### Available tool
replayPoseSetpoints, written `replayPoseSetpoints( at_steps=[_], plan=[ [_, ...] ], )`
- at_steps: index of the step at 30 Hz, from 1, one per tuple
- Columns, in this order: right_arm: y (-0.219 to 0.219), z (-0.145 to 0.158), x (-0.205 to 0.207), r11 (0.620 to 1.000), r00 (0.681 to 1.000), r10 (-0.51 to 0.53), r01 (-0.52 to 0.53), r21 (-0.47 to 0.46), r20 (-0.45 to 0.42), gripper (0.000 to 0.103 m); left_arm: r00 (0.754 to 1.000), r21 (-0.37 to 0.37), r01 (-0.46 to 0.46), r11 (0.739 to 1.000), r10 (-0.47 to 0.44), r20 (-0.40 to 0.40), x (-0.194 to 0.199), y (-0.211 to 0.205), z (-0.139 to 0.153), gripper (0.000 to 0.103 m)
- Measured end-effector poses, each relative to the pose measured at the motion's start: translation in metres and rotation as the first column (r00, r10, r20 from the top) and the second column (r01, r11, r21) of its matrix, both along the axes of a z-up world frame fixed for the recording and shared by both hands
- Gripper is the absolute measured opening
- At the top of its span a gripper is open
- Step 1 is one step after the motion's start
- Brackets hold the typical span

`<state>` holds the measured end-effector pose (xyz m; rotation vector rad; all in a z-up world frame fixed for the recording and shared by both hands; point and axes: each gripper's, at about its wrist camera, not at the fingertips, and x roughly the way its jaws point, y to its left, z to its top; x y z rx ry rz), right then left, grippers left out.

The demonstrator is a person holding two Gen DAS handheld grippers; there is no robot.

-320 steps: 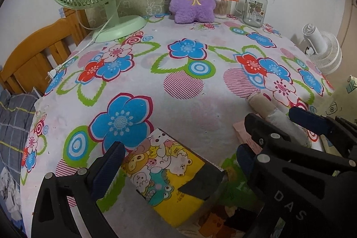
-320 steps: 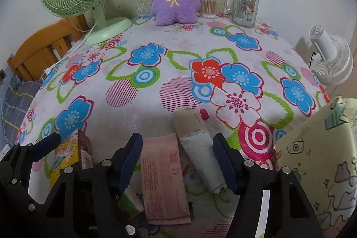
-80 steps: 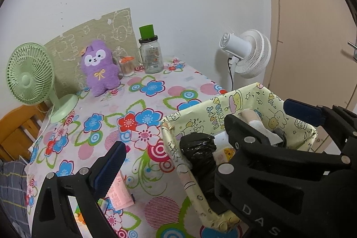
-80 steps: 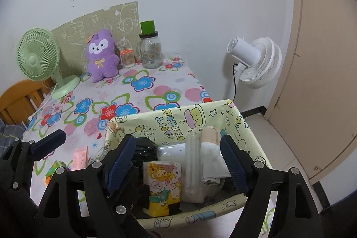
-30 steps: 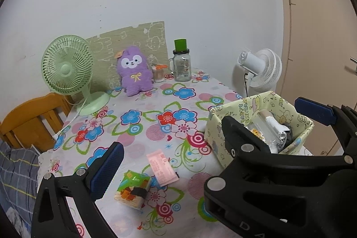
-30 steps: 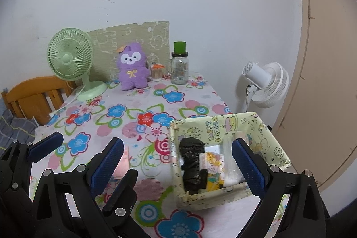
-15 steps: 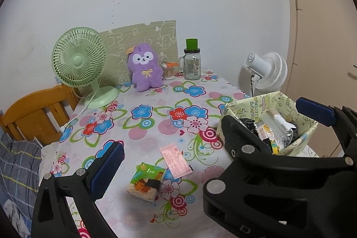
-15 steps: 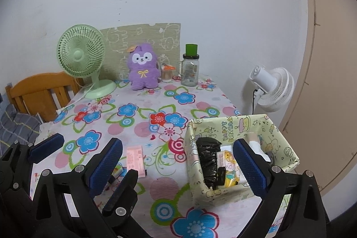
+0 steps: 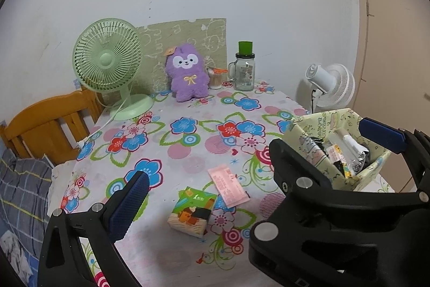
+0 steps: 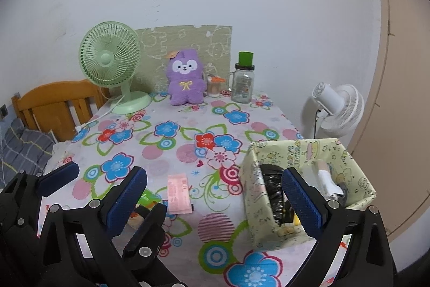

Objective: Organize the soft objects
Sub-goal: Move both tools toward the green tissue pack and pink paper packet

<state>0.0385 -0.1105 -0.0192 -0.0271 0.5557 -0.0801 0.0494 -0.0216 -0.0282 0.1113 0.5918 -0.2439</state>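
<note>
Tissue pack (image 9: 193, 211) and pink packet (image 9: 228, 185) below both open, empty jaws; basket (image 10: 309, 152) apparently rightward.

Obscured items near the fabric bin (image 10: 317, 152)

Right gripper (image 10: 215, 195) fingers are covering part of the bin's contents; the green tissue pack (image 10: 147, 199) left of the bin is showing only partly behind them.

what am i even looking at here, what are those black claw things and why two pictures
The black claws are two hand-held grippers that a person carries, each with its own fisheye camera looking along its blue-padded fingers. One picture comes from the left gripper, the other from the right gripper. Both are open and hold nothing. On the flowered tablecloth lie a pink flat packet and a green cartoon tissue pack. The pale yellow fabric basket at its right edge already holds several items.
</note>
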Motion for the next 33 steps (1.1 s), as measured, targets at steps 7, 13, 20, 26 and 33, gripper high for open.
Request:
replayPoseSetpoints(
  at_steps=[7,13,20,26,33],
  plan=[
    [0.009,-0.010,0.009,0.999,0.999,0.031,-0.031,0.013,-0.016,0.102,1.000,0.002,-0.022,1.000,0.022,-0.005,0.007,0.010,-0.010,0.103],
    [0.016,-0.020,0.020,0.999,0.999,0.041,-0.041,0.011,-0.032,0.102,0.999,0.003,-0.034,0.999,0.034,-0.027,0.017,0.017,-0.019,0.103],
    [0.023,-0.036,0.034,0.998,0.996,0.061,-0.059,0.037,-0.071,0.102,0.997,0.015,-0.048,0.999,0.049,-0.056,0.026,0.024,-0.032,0.103],
    [0.028,-0.047,0.045,0.997,0.992,0.076,-0.073,0.035,-0.096,0.102,0.995,0.015,-0.053,0.998,0.054,-0.082,0.033,0.029,-0.042,0.103],
    [0.030,-0.061,0.058,0.996,0.987,0.085,-0.081,0.036,-0.137,0.102,0.991,0.017,-0.052,0.998,0.054,-0.125,0.044,0.030,-0.057,0.103]
  ],
)
